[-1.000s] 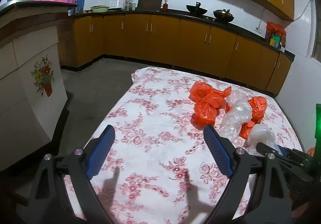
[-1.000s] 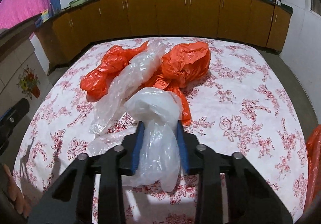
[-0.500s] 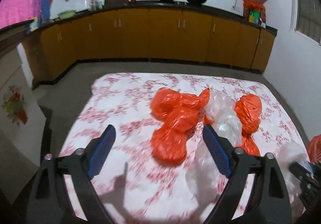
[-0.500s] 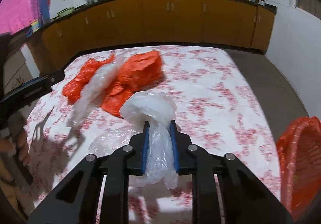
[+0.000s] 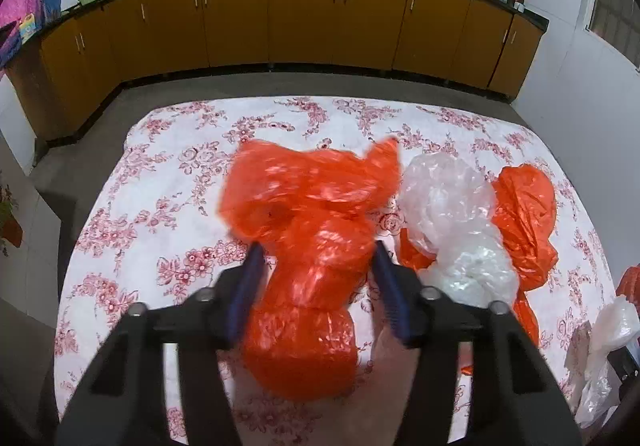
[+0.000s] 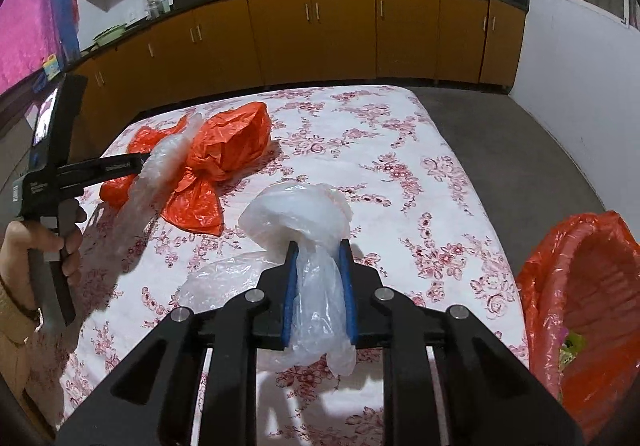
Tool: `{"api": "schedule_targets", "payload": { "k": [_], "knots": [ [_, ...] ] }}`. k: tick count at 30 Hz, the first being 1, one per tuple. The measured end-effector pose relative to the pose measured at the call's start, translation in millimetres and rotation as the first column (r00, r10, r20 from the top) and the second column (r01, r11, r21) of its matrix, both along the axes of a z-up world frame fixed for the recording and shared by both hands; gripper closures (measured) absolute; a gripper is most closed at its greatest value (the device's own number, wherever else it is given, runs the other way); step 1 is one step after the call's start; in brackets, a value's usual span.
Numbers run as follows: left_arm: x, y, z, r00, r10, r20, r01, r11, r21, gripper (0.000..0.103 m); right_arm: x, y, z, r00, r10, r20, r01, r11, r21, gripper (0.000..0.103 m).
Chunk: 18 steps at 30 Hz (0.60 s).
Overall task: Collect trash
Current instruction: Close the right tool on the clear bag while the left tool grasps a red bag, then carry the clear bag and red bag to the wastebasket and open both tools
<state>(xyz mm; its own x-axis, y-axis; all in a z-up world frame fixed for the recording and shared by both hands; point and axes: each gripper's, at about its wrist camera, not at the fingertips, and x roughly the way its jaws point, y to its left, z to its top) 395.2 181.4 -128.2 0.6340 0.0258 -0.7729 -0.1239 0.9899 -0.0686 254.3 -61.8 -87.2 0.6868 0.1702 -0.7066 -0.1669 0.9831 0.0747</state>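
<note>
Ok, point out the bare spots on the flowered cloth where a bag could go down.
Bare: the flowered cloth between the clear bag in the right gripper and the orange-lined bin, plus its far right corner. Also the strip left of the orange bag. Crowded: the middle, where orange and clear bags pile together.

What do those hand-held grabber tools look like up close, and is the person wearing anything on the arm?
Each gripper is a matte black frame of angular arms joined by silver pivot bolts, ending in two blue ribbed pads. That goes for the left gripper and the right gripper alike. From the side, the left one has a pistol-style black handle with small white lettering. The hand on it shows a dark band at the wrist.
</note>
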Motion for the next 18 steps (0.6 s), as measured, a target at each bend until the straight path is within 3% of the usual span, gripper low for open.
{"api": "schedule_targets", "payload": {
  "k": [4,12,18],
  "knots": [
    [-5.9,4.5,4.6,1.000,0.002,0.021,-0.002,1.000,-0.017,0.065,-2.8,-4.6,5.5,1.000,-0.008,0.008,0.008,1.000,0.011,0.083],
    [-41.1,4.4,37.0,0.996,0.022,0.089,-0.023,1.000,0.009,0.066,-17.6,-15.1,25.8,0.999,-0.022,0.049,0.021,1.000,0.021,0.083],
    [-75.9,-18.5,72.3,0.988,-0.001,0.156,-0.004,0.999,0.036,0.066,-33.1,-30.3,46.3,0.992,-0.063,0.107,0.062,0.998,0.010,0.083]
  ]
}}
